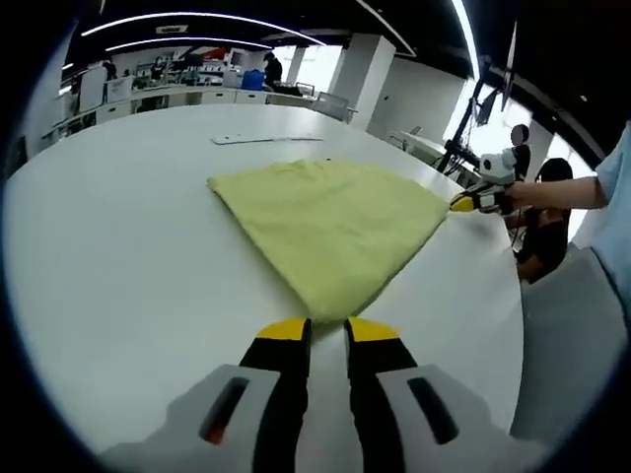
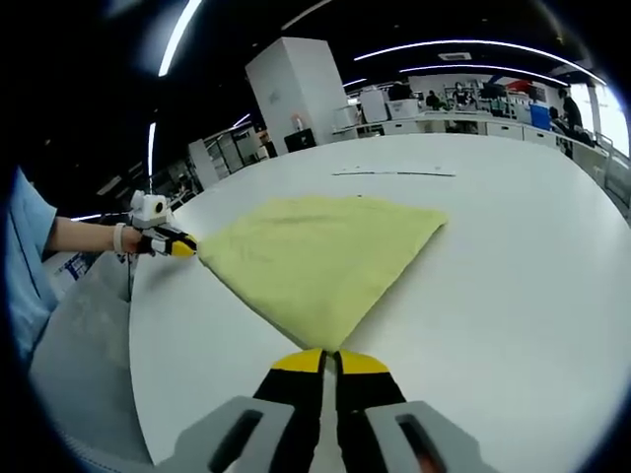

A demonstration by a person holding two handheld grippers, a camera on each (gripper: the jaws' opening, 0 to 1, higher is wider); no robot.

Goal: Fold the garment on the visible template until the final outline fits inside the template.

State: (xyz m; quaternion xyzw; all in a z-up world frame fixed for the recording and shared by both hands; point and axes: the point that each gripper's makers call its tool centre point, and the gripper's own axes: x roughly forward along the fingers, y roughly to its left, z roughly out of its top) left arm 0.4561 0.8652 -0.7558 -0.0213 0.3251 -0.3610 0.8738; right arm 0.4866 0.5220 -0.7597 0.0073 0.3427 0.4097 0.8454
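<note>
An open-plan office with strip lights and desks lies behind a broad white surface (image 1: 118, 256), on which the yellow-green garment (image 1: 330, 222) is spread flat just ahead of both tools. In the left gripper view the left hand-held gripper (image 1: 327, 330) has its yellow tips a little apart at the nearest corner of the cloth, and I cannot tell whether they pinch it. In the right gripper view the right hand-held gripper (image 2: 329, 361) is clenched, its tips meeting on the cloth's near corner.

The garment reads as already folded at least once, a smooth, roughly four-sided panel (no sleeves or collar showing). A thin dark line (image 2: 394, 174) lies on the surface beyond the cloth's far edge, possibly part of the template, though it is too faint to be sure. Judging from this, further folds remain before the outline can be checked against it.
</note>
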